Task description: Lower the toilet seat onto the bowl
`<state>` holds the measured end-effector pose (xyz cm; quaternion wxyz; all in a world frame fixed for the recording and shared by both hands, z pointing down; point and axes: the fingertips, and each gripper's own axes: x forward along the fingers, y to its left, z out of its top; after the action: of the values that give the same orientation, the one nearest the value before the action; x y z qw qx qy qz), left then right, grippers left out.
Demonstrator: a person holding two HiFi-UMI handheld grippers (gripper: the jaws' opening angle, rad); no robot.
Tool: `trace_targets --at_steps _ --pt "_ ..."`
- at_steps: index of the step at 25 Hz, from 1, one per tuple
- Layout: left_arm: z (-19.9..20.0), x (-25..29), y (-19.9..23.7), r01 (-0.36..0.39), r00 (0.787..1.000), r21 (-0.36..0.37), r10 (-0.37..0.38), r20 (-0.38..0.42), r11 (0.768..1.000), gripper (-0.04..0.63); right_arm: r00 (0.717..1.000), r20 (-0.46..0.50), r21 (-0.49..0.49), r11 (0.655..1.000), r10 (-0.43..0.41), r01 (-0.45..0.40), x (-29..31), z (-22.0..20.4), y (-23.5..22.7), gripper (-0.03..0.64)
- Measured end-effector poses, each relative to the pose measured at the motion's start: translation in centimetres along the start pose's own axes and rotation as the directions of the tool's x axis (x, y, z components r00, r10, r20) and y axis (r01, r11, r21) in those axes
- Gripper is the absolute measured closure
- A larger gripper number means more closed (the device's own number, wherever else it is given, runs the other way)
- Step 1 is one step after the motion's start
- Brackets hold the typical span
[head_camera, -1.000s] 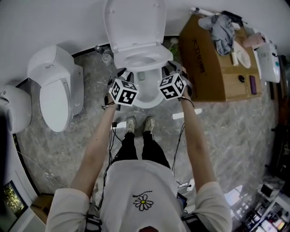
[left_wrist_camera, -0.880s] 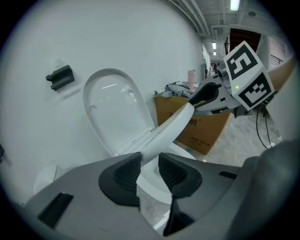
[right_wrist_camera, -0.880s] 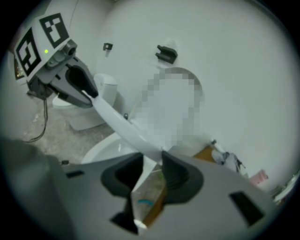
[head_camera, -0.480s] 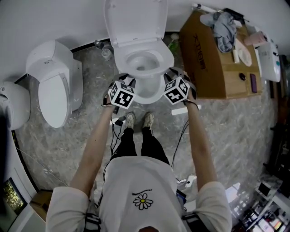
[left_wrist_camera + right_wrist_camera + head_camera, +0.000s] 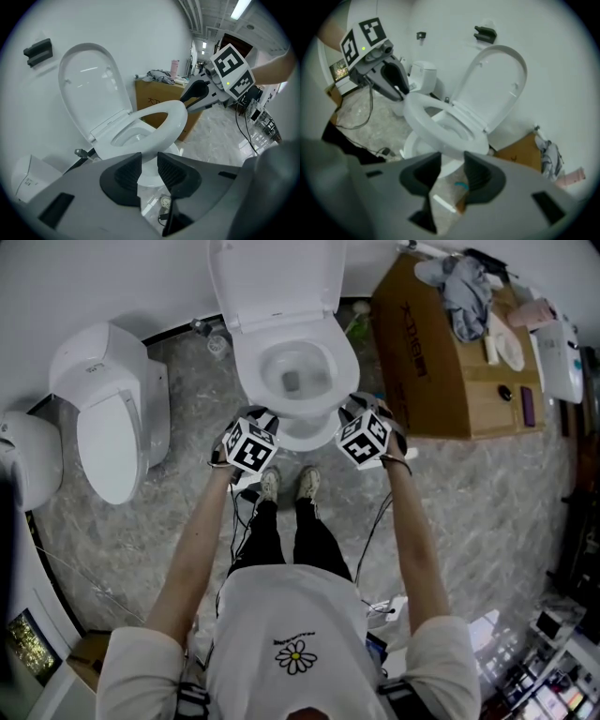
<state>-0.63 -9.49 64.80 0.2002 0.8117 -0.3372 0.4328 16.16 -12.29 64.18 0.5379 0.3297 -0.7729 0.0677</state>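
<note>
Head view: seat (image 5: 343, 367) between left gripper (image 5: 261, 416), right gripper (image 5: 352, 409).

Print on the cardboard box (image 5: 422, 352) — unreadable.

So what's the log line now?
toilet seat: tilted, partway down over bowl | lid: upright | left tool: jaws just closing, nothing between | right tool: jaws just opening, nothing between
</note>
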Motion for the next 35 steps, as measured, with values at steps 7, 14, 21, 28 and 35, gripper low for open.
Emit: trace_targets --at_steps 7,14,21,28,35 --pt "-2.6 1.7 -1.5 0.039 0.997 -0.007 -0.040 -0.071 0.999 0.474 0.996 -0.052 -0.011 0.997 0.070 -0.071 1.4 -2.4 2.1 0.446" --pt "-5.2 3.9 -3.0 0.073 0.987 -0.010 -0.073 -0.146 0.997 0.473 0.986 -0.087 0.007 0.990 0.142 -0.142 3.0 -4.8 4.1 0.446" --pt "-8.1 6.2 -4.7 0.090 0.976 -0.049 -0.098 -0.197 0.995 0.464 0.974 -0.116 0.057 0.980 0.196 -0.190 5.1 -7.4 5.9 0.455" --pt "-11.1 9.0 -6.2 0.131 0.956 -0.081 -0.147 -0.254 0.988 0.431 0.960 -0.151 0.086 0.971 0.235 -0.224 8.0 -10.0 7.7 0.477" --pt "-14.3 12.7 -6.7 0.131 0.934 -0.138 -0.169 -0.314 0.982 0.432 0.949 -0.189 0.099 0.966 0.252 -0.237 11.8 -12.6 9.8 0.486"
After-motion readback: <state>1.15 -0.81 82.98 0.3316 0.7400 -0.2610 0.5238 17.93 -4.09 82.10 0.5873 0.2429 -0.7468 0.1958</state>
